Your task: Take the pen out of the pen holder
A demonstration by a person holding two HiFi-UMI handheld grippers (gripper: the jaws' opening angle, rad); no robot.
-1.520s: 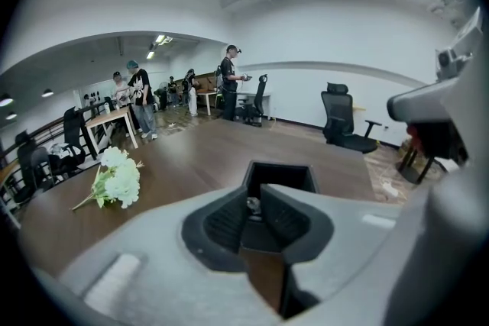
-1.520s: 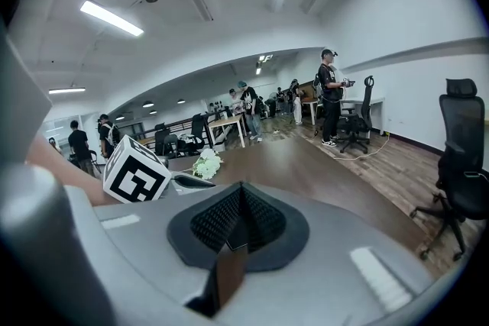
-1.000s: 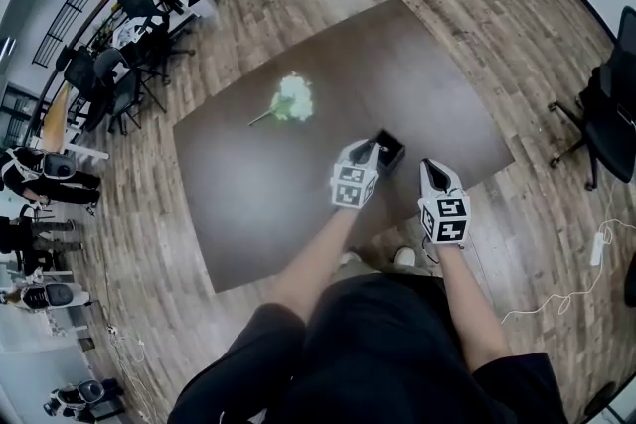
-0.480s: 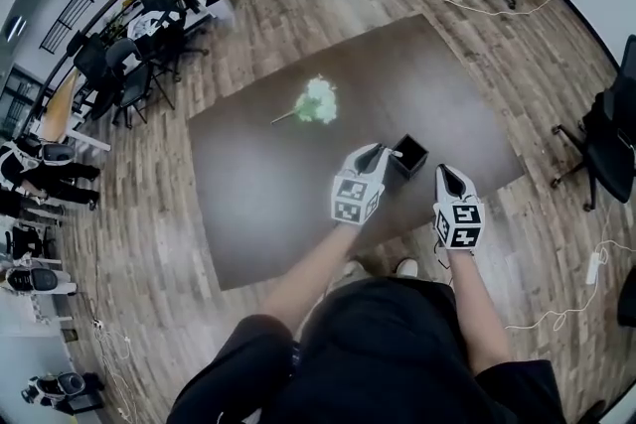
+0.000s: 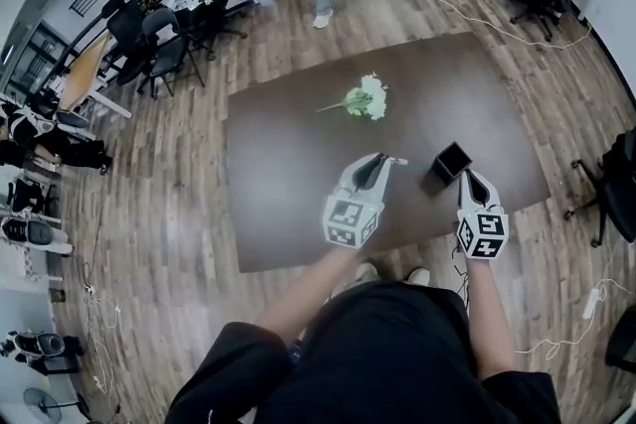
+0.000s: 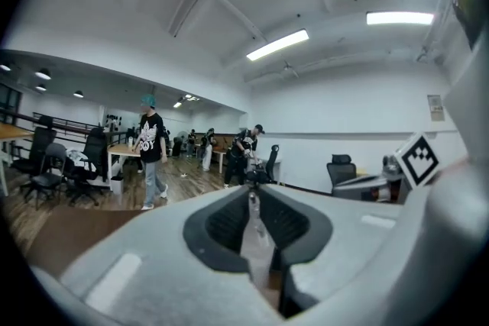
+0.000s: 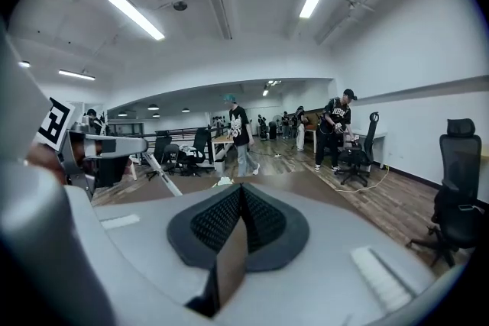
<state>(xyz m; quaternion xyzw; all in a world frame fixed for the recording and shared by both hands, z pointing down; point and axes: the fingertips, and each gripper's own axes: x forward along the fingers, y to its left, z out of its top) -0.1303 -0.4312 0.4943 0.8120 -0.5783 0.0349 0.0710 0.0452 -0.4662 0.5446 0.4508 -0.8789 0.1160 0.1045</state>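
The black square pen holder (image 5: 450, 162) stands upright on the dark brown table (image 5: 288, 174) near its front right. My left gripper (image 5: 378, 159) is raised to the holder's left, shut on a thin pale pen (image 5: 395, 160) whose end pokes out toward the holder. In the left gripper view the pen (image 6: 254, 240) is pinched between the dark pads of the left gripper (image 6: 250, 198). My right gripper (image 5: 469, 176) hovers just in front of the holder, shut with nothing in it; its pads meet at the tip (image 7: 241, 191). The holder is hidden in both gripper views.
A white-and-green flower (image 5: 369, 98) lies on the table's far middle. Office chairs and desks (image 5: 169, 35) fill the far left, a black chair (image 5: 621, 184) stands at the right, and people stand beyond the table. Cables lie on the wooden floor.
My left gripper has lifted away from the pen holder and moved left with the pen in it. The right gripper has also risen a little beside the holder.
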